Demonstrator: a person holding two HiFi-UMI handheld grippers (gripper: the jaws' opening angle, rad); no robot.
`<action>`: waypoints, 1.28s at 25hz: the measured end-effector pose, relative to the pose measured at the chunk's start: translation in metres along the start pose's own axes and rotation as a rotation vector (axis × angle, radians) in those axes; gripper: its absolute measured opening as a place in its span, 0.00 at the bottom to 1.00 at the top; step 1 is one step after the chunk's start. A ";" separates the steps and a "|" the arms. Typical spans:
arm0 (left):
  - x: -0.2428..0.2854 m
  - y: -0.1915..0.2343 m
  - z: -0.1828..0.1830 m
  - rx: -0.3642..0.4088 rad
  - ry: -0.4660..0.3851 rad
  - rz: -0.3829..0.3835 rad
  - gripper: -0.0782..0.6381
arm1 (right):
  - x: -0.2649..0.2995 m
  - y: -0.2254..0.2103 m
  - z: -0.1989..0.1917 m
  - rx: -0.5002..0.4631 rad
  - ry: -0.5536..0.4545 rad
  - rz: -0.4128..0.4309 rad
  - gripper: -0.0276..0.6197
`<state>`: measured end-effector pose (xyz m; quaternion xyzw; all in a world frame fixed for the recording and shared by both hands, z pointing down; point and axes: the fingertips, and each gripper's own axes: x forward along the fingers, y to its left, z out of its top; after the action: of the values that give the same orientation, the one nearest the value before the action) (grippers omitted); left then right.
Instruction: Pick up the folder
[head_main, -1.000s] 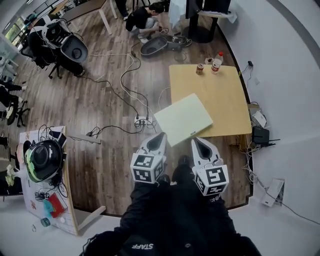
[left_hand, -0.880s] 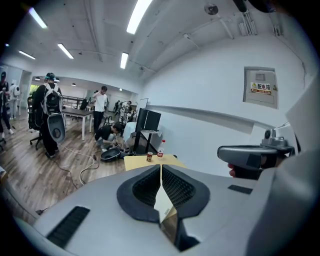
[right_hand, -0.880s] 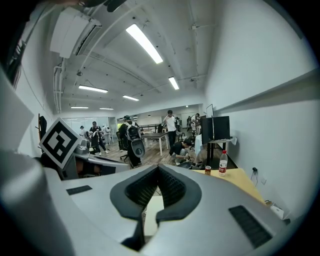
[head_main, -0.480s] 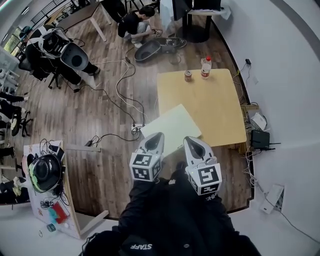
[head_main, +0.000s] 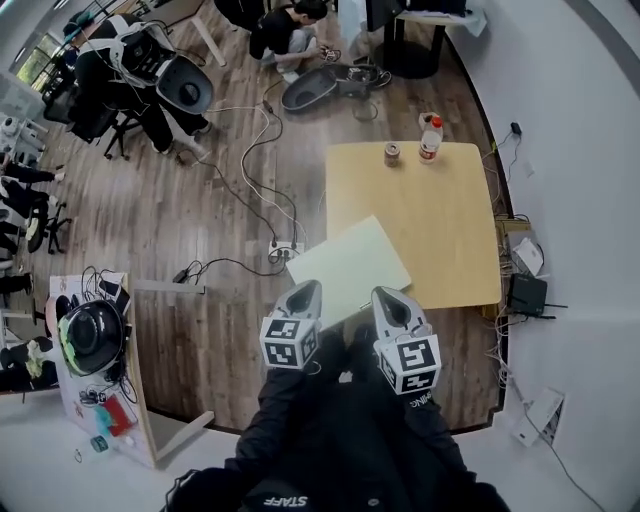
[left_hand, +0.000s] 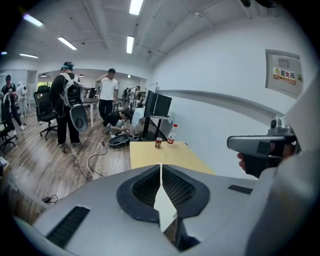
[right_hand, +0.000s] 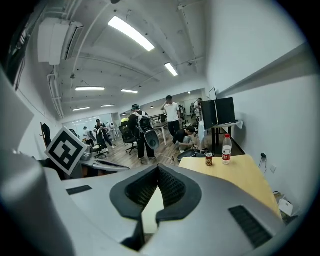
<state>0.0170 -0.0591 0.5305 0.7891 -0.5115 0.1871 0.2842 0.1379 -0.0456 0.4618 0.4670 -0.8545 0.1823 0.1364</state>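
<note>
The folder (head_main: 350, 268) is a pale, flat sheet that juts over the near left corner of the wooden table (head_main: 440, 220). At its near edge, my left gripper (head_main: 308, 287) and right gripper (head_main: 385, 295) sit side by side, each shut on it. In the left gripper view the closed jaws (left_hand: 161, 172) pinch a pale strip of the folder (left_hand: 164, 207). The right gripper view shows the same thing: the jaws (right_hand: 158, 175) meet on the folder (right_hand: 151, 210).
A can (head_main: 392, 153) and a bottle (head_main: 431, 137) stand at the table's far edge. Cables and a power strip (head_main: 283, 247) lie on the wood floor to the left. A cluttered side desk (head_main: 90, 335) is at near left. People and chairs fill the far room, and a wall runs along the right.
Both grippers have shifted and come down a little with the folder still in them. The head view has swung, so the table sits differently in the picture.
</note>
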 end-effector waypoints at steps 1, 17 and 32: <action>0.001 0.006 -0.005 -0.012 0.008 0.002 0.16 | 0.005 -0.001 -0.005 0.005 0.019 -0.010 0.07; 0.062 0.130 -0.079 -0.174 0.132 0.060 0.16 | 0.115 -0.024 -0.085 0.091 0.245 -0.055 0.07; 0.129 0.185 -0.156 -0.534 0.215 -0.094 0.53 | 0.164 -0.001 -0.118 0.123 0.352 0.008 0.07</action>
<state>-0.1005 -0.1083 0.7737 0.6849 -0.4723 0.1152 0.5427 0.0599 -0.1172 0.6346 0.4321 -0.8064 0.3136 0.2543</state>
